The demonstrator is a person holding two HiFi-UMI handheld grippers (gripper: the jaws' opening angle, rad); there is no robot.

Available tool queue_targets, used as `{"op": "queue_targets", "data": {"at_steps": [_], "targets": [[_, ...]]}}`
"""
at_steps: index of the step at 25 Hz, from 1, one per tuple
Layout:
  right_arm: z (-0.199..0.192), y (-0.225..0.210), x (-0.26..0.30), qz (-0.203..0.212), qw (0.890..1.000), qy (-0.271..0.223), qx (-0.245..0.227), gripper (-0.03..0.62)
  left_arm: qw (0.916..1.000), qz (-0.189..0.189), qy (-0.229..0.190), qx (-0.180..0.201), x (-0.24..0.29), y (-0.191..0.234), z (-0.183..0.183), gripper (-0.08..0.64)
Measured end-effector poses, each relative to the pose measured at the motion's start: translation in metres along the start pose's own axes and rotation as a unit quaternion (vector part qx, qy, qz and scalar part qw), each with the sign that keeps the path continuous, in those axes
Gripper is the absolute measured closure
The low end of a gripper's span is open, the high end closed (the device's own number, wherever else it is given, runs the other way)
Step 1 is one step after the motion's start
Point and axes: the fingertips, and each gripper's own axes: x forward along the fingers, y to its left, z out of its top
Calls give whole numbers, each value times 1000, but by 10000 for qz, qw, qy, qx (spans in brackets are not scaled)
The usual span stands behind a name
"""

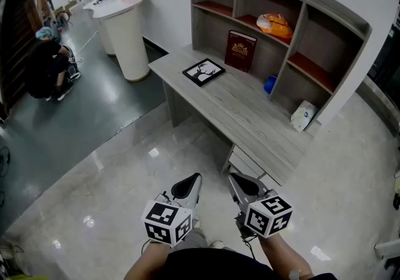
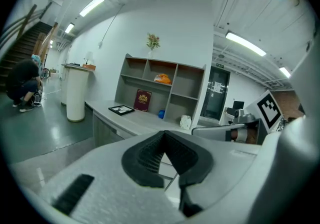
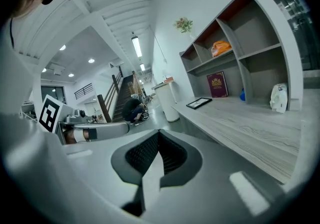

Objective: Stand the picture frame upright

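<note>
A black picture frame (image 1: 204, 72) (image 2: 121, 110) (image 3: 199, 102) with a white picture lies flat near the far left end of the grey wooden desk (image 1: 250, 124). Both grippers hang over the floor, well short of the desk's near edge. My left gripper (image 1: 192, 180) (image 2: 165, 135) is shut with nothing in it. Beside it, my right gripper (image 1: 233, 180) (image 3: 158, 134) is also shut and empty. Each shows a cube with square markers close to the person's hands.
A grey shelf unit (image 1: 331, 35) stands at the desk's back with a dark red book (image 1: 240, 51), an orange bag (image 1: 275, 24), a blue object (image 1: 270, 84) and a white object (image 1: 304, 115). A white round counter (image 1: 125, 29) stands to the left. A person (image 1: 45, 63) crouches far left.
</note>
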Motion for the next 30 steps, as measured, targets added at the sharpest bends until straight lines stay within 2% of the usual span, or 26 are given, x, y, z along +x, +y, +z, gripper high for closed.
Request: {"op": "queue_targets", "data": {"at_steps": [13,19,25,30], "targets": [[12,3,81,110,9992,367,-122,592,9998,185,111,-34,21,75,20,563],[15,13,122,352,9979,538,17,592,9993,276,244,-28,23,111,22,563],[16,13,153,247,9977,627,62,592,9991,274,326,29,22,140,25,563],[19,16,174,321,9969,721,-27,592,9988,281,397,-8,32,156,26,563]]}}
